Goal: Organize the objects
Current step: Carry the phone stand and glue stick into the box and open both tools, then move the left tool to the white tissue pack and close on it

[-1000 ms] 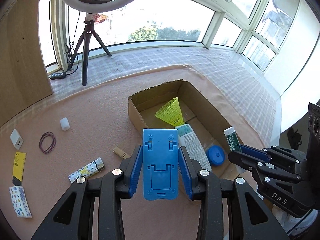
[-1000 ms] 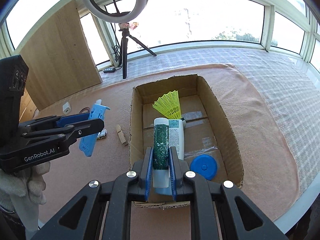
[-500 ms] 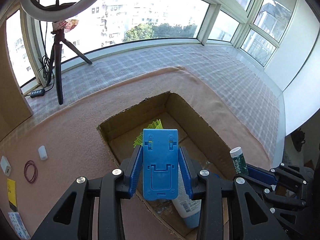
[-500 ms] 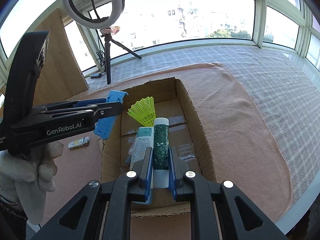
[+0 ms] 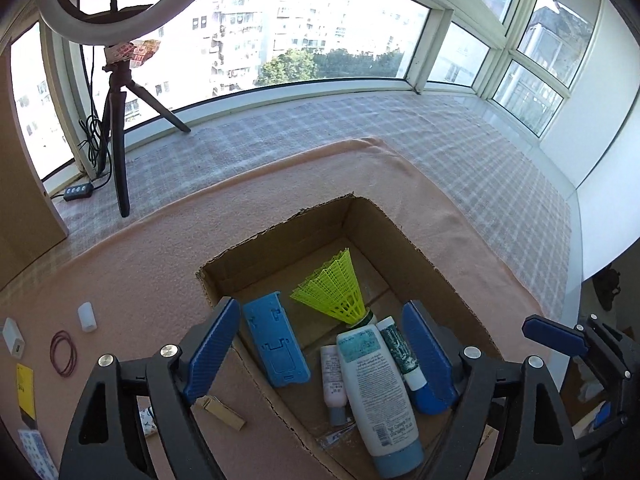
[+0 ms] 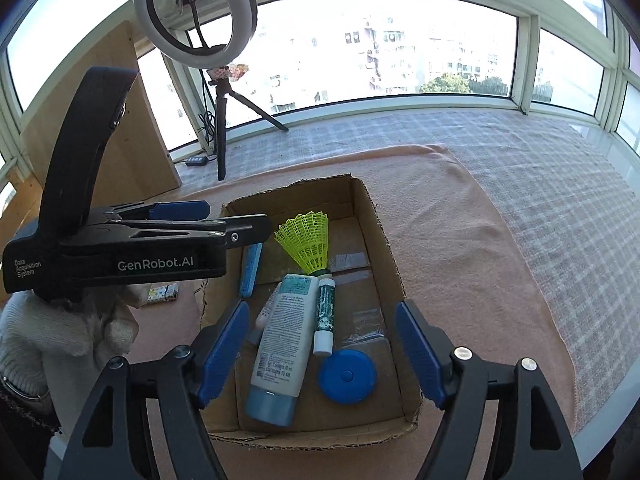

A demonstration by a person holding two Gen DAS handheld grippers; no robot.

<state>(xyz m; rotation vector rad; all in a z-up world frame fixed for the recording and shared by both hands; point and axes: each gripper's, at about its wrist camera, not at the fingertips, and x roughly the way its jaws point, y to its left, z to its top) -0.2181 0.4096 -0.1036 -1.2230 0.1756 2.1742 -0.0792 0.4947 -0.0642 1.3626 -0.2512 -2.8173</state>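
Both grippers have let go since a moment ago. The left gripper (image 5: pixel 320 344) and right gripper (image 6: pixel 320 352) are hovering with jaws wide apart, while the ribbed blue plastic stand (image 5: pixel 276 344) and slim green tube (image 6: pixel 325 312) are lying inside the cardboard box (image 6: pixel 384 232). Withdrawing straight upward seems wise, avoiding the yellow mesh shuttlecock (image 6: pixel 308 246).

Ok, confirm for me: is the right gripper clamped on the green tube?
No. The right gripper stands open, and the green tube lies loose in the cardboard box beside the white bottle.
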